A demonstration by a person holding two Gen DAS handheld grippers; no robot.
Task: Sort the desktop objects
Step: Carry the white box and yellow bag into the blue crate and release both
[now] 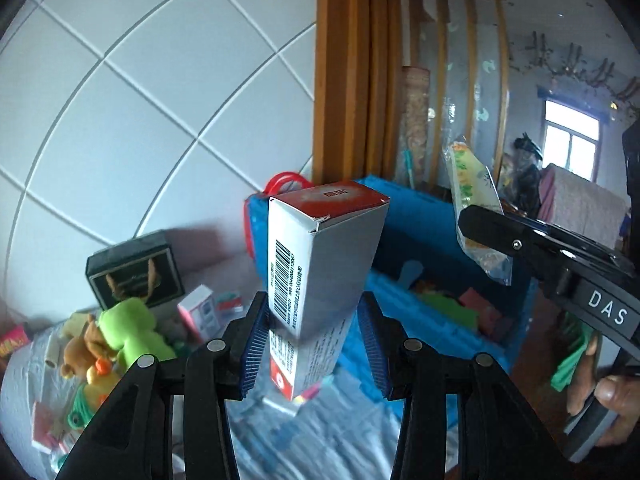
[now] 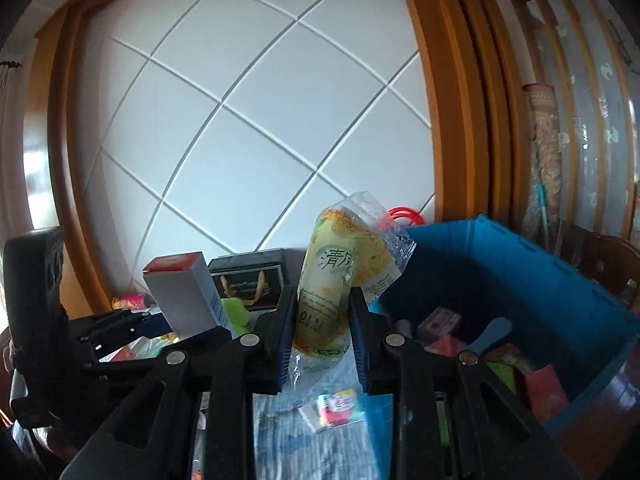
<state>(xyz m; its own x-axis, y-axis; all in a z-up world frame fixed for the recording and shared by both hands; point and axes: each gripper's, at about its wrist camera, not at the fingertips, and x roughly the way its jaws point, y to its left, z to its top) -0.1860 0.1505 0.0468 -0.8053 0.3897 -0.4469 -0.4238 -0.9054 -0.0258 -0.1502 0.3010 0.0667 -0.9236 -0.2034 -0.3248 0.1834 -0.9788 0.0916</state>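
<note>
Ahead and to the right of your left claw [image 1: 316,344] sits the blue crate [image 1: 436,236], holding sorted items. That claw grips a grey, red-capped carton [image 1: 320,256] held clear of the counter. Your right claw [image 2: 320,340] is clamped on a clear-wrapped yellow snack packet [image 2: 340,276], just left of the crate.

Carton [image 1: 320,264] sits betw. the pads of the left gripper [image 1: 316,344], raised over the table [image 1: 320,432]. Crate [image 1: 448,256] lies just right of it & farther back; small items inside. Plush toys [image 1: 116,336] lie near left, w/ a box [image 1: 134,270] behind them by the far wall. Snack bag [image 2: 340,280] sits in the right gripper [image 2: 322,340], left of the crate's near corner, carton farther left.
</note>
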